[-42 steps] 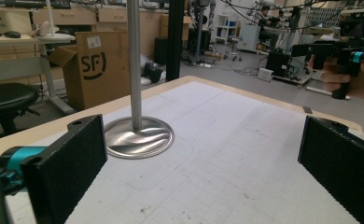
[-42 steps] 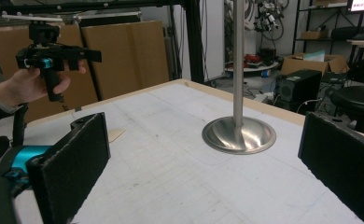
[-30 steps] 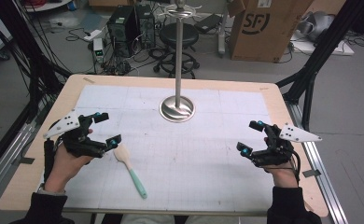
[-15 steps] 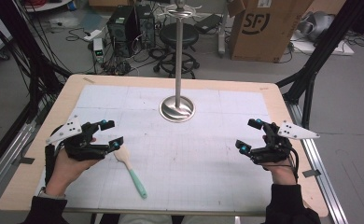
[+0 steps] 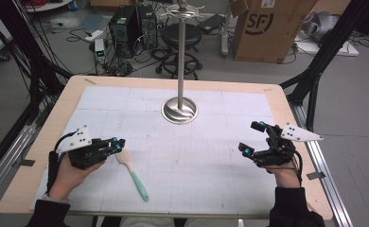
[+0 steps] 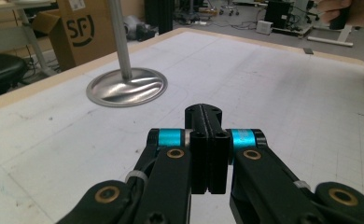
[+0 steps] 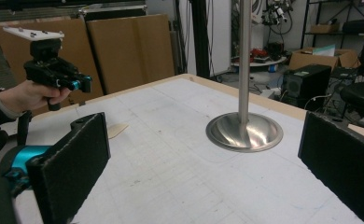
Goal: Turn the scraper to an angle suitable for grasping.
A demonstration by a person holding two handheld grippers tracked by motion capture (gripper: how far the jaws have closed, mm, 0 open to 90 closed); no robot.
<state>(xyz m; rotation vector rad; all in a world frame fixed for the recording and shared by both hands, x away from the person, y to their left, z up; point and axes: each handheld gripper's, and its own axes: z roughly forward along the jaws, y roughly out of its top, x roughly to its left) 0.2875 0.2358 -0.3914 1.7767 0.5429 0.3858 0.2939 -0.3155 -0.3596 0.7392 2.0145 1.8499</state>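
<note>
"SF" logo on cardboard box (image 5: 267,29)

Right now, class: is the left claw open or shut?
Shut. In the left gripper view the left claw has its two black jaws pressed together with nothing between them; they have just been closing. The spatula lies beside it, untouched.

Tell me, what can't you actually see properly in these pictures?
- Tall steel stand: the top is cut off by the upper edge in both gripper views.
- Wooden spatula with mint-green handle: in the right gripper view, that gripper's jaw hides all but the blade tip.
- Left hand-held gripper: its shut jaws hide the table just ahead.
</note>
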